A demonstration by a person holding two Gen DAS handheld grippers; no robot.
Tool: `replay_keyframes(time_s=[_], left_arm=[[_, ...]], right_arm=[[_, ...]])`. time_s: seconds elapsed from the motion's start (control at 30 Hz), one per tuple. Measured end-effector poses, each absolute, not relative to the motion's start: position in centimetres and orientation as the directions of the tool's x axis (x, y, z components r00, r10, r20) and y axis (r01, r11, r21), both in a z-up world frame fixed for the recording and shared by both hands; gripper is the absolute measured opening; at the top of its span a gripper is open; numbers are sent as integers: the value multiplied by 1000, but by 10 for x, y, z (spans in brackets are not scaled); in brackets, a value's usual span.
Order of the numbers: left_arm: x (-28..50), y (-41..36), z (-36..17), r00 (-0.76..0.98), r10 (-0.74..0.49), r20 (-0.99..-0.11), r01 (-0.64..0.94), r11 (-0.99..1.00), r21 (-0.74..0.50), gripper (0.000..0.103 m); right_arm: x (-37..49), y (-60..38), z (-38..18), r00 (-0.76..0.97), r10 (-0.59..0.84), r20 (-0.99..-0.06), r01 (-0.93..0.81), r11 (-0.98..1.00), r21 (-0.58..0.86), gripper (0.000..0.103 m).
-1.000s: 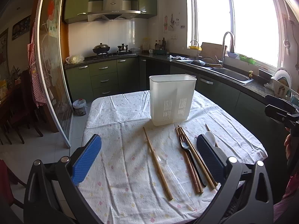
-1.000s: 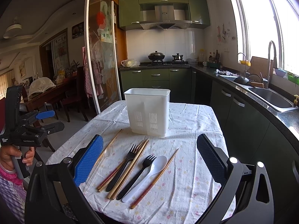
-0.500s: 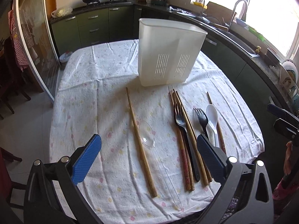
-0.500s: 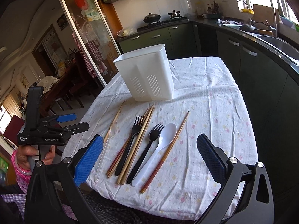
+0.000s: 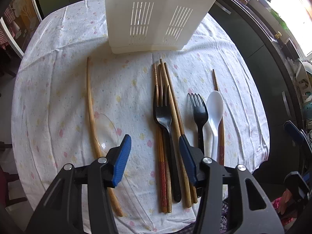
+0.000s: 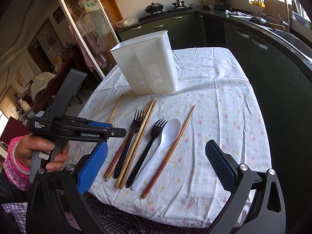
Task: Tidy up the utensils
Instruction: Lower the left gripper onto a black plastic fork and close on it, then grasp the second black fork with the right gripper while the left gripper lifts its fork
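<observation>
Between the left gripper's (image 5: pixel 155 157) fingers: handles of a bundle, i.e. the black fork (image 5: pixel 163 120) and the chopsticks (image 5: pixel 171 105) packed alongside it. Blue pads (image 5: pixel 121 160) sit part-closed, gap on both sides, nothing clenched. Contact with the tablecloth (image 5: pixel 58 78) can't be judged.

Left of that claw: lone bamboo chopstick (image 5: pixel 90 105), bowed, touching the clear plastic spoon (image 5: pixel 106 129), which runs back under the left finger.
Right of it: second black fork (image 5: pixel 198 111), white spoon (image 5: pixel 214 115) overlapping its handle, red-ended chopstick (image 5: pixel 219 120) on the far side of the spoon.
Ahead of it: white slotted utensil holder (image 5: pixel 156 17), upright, just past the chopstick tips. Its inside isn't visible.

Right gripper (image 6: pixel 156 164): fully released, wide gap, holding nothing. It sits over the near table edge. All utensils lie ahead-left of its centre line: white spoon (image 6: pixel 165 142), red-ended chopstick (image 6: pixel 171 150) nearest centre, black forks (image 6: pixel 154 136) and chopstick bundle (image 6: pixel 136 138) further left. Holder (image 6: pixel 146 66) ahead-left, well beyond the utensils.
Left gripper (image 6: pixel 115 132) also shows in this view, at far left, held by the person's hand (image 6: pixel 41 152), nose pointing at the fork bundle.
</observation>
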State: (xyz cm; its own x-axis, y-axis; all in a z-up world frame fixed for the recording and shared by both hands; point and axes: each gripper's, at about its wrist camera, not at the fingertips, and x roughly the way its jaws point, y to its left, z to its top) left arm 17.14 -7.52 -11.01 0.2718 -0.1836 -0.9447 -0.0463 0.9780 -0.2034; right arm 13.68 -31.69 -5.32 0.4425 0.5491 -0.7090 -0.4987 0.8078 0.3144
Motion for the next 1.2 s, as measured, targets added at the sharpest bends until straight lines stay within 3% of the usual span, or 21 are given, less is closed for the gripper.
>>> replay_keyframes(time_s=[0.1,0.43,0.6,0.9,1.07,1.1,1.17,1.2], left_arm=[[176,-84,-111,263,-179,-948,-52,978,-200,32],[187,-111,-120,219,-110,-970,-44,992,-122,23],[190,-115,-124,211,-89,-973,-45,994,-101,8],[187,-101,-119,225,-110,-968,-34,992,-121,7],[182,-90,-106,259,-106,-960,-28,993,-117,7],[182,-88,-104,264,-104,-959,-28,993,-116,7],[180,-83,-101,270,-102,-957,-32,993,-115,7],[180,-81,-101,271,-102,-957,-32,993,-115,7]], right_arm=[[136,-316,-53,445,548,-708,-500,808,312,99],[135,-317,-52,444,551,-707,-503,806,313,99],[136,-320,-52,445,545,-711,-500,810,308,99],[147,-314,-55,405,538,-739,-498,808,315,99],[170,-288,-77,267,570,-777,-494,773,397,99],[175,-281,-84,232,571,-788,-490,768,412,98],[184,-267,-99,179,554,-813,-481,770,419,84],[187,-261,-106,160,536,-829,-475,778,412,71]])
